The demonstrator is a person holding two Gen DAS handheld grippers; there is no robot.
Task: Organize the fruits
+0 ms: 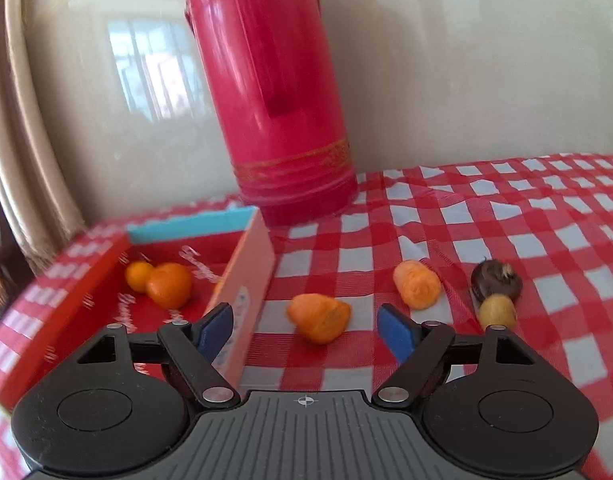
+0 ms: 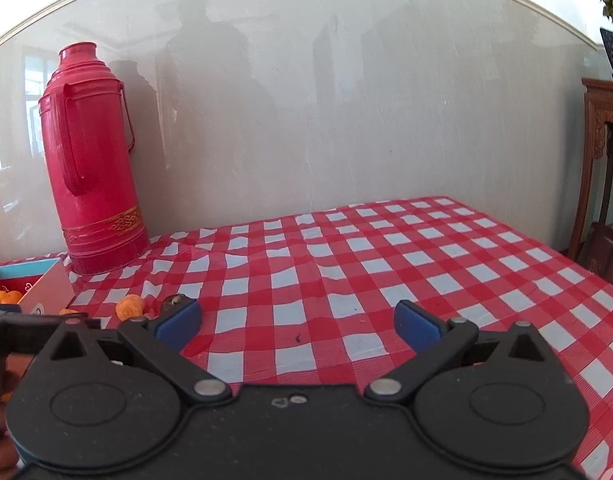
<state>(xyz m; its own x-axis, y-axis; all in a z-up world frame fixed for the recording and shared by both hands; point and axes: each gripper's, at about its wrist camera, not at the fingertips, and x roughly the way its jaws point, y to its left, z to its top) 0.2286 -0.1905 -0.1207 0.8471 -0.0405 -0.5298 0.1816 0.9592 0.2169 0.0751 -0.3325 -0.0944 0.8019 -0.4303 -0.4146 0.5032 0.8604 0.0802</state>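
Left wrist view: left gripper (image 1: 304,326) spread wide, nothing between the blue pads (image 1: 394,330), aimed down at an orange fruit (image 1: 318,317) lying loose on the checked cloth (image 1: 506,240) just beyond the tips. Two oranges (image 1: 164,282) already in the red box (image 1: 86,292) at left, touching each other (likely the sorting bin). More orange fruit (image 1: 417,289), a dark fruit (image 1: 496,282) and a yellowish one (image 1: 497,312) waiting at right. Red flask (image 1: 274,112) standing behind, by the wall.

Right wrist view: right gripper (image 2: 298,322) also spread, empty, hovering over bare cloth well apart from the fruit, probably parked out of the way.
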